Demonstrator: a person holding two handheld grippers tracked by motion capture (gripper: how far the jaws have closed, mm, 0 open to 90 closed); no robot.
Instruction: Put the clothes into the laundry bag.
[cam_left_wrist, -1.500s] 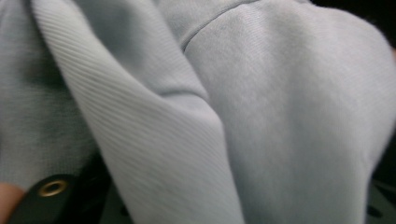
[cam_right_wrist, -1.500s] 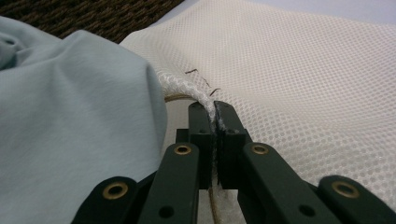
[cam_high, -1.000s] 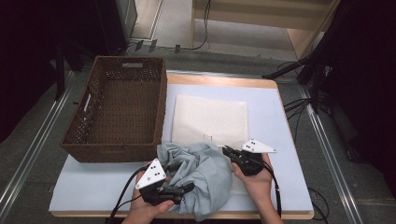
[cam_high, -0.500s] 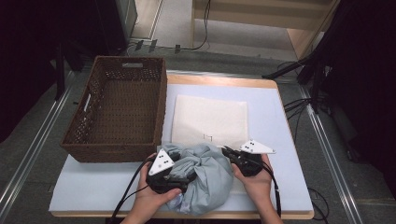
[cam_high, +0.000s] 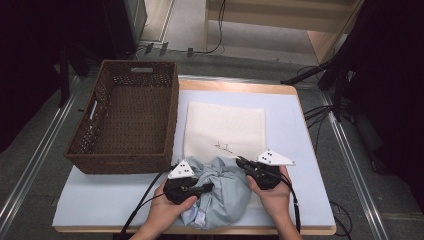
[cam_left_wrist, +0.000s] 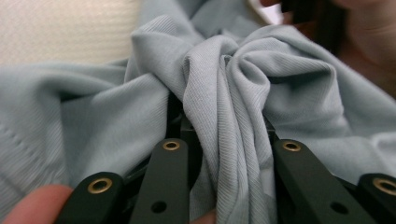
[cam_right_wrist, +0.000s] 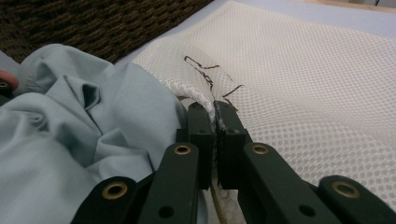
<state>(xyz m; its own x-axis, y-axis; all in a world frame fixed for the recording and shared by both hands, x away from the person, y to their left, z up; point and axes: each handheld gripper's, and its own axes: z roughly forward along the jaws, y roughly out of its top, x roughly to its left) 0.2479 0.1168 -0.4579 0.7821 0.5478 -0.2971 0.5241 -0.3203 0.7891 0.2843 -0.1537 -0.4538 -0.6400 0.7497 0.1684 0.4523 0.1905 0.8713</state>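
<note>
A light blue-grey garment (cam_high: 225, 195) lies bunched at the table's front, against the near edge of a flat white mesh bag (cam_high: 225, 127). My left gripper (cam_high: 204, 188) sits at the garment's left side; its jaws have just been closing and now pinch a thick fold of the cloth (cam_left_wrist: 224, 93). My right gripper (cam_high: 241, 161), at the garment's right, is shut on the near edge of the mesh bag (cam_right_wrist: 303, 93), which lifts slightly at the pads. The garment (cam_right_wrist: 70, 140) lies just left of those jaws.
A dark wicker basket (cam_high: 172, 115) stands at the left of the table, next to the mesh bag, and appears again as the basket (cam_right_wrist: 93, 23) behind the garment. A pale blue mat (cam_high: 300, 150) covers the tabletop. Cables trail off the front edge.
My left gripper moved right and forward onto the garment and closed on a fold. The garment is gathered into a tighter bundle against the mesh bag. The right gripper stayed put.
</note>
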